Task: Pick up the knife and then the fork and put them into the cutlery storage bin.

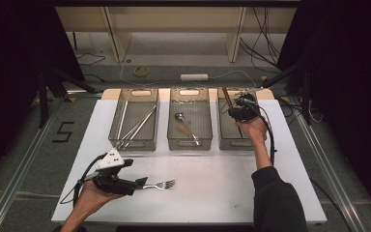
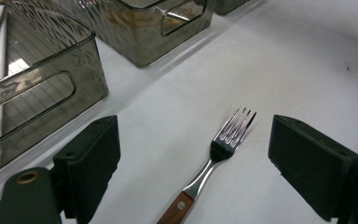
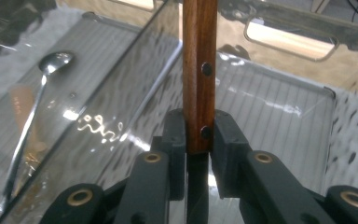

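A fork (image 1: pixel 163 184) with a wooden handle lies flat on the white table (image 1: pixel 222 188), tines pointing right. My left gripper (image 1: pixel 141 184) rests low around its handle end, open; in the left gripper view the fork (image 2: pixel 226 144) lies between the spread jaws without touching them, left gripper (image 2: pixel 193 140). Over the right-hand bin (image 1: pixel 229 142), my right gripper (image 1: pixel 239 110) is shut on a riveted wooden handle (image 1: pixel 225 96). The right gripper view shows that handle (image 3: pixel 199 70) standing upright, pinched at its lower end by the right gripper (image 3: pixel 199 135). Its working end is hidden.
Three smoky clear bins stand in a row at the back of the table. The left bin (image 1: pixel 134 141) holds several long metal sticks (image 1: pixel 137 126). The middle bin (image 1: pixel 189 144) holds a spoon (image 1: pixel 179 116), also visible as the spoon (image 3: pixel 51 63). Cables lie on the floor beyond.
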The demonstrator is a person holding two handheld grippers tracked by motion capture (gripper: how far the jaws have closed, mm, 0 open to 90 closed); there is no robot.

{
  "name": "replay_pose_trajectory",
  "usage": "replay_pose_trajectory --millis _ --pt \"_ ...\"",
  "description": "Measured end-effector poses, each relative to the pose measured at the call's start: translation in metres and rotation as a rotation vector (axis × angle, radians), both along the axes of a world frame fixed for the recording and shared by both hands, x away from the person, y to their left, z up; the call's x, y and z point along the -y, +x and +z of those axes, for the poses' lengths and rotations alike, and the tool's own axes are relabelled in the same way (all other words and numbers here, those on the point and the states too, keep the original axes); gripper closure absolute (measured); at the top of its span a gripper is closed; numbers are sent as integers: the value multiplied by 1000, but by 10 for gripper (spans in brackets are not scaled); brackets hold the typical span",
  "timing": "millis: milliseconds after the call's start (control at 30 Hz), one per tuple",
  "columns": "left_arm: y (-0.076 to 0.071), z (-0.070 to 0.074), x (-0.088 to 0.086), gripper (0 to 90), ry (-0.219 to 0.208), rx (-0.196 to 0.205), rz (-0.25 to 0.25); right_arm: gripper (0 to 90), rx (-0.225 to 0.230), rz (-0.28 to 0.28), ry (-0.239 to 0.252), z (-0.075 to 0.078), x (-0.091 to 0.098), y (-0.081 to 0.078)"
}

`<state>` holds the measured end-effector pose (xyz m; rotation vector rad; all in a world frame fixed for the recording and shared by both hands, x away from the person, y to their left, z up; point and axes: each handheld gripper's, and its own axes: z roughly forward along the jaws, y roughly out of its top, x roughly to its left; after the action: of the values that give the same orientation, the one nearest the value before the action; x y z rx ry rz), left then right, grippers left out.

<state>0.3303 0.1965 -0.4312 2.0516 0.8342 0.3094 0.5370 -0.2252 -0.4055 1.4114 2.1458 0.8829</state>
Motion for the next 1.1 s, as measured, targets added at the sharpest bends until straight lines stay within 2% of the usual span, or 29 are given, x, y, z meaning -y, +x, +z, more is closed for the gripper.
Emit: replay_pose_trajectory --millis 100,267,333,467,533,667,833,1100 --pt "0 -2 1 164 27 3 0 774 -29 -22 1 -5 1 0" --pt "0 -2 1 165 27 2 -2 765 -76 -73 18 -12 4 2" --pt "1 -2 1 164 28 -1 -1 742 -82 -87 23 -13 4 2" --pt "1 -3 1 164 32 -6 -1 632 -82 -85 46 -8 4 2" --pt "1 -2 1 164 31 -4 0 615 -68 -79 65 -4 5 0" --pt "1 -3 2 164 39 -11 1 548 -47 -42 65 4 2 -7" --pt "3 -4 3 161 56 -28 6 503 -4 49 69 13 0 -22" --pt "8 -3 4 162 94 -53 5 420 68 185 105 25 -6 -63"
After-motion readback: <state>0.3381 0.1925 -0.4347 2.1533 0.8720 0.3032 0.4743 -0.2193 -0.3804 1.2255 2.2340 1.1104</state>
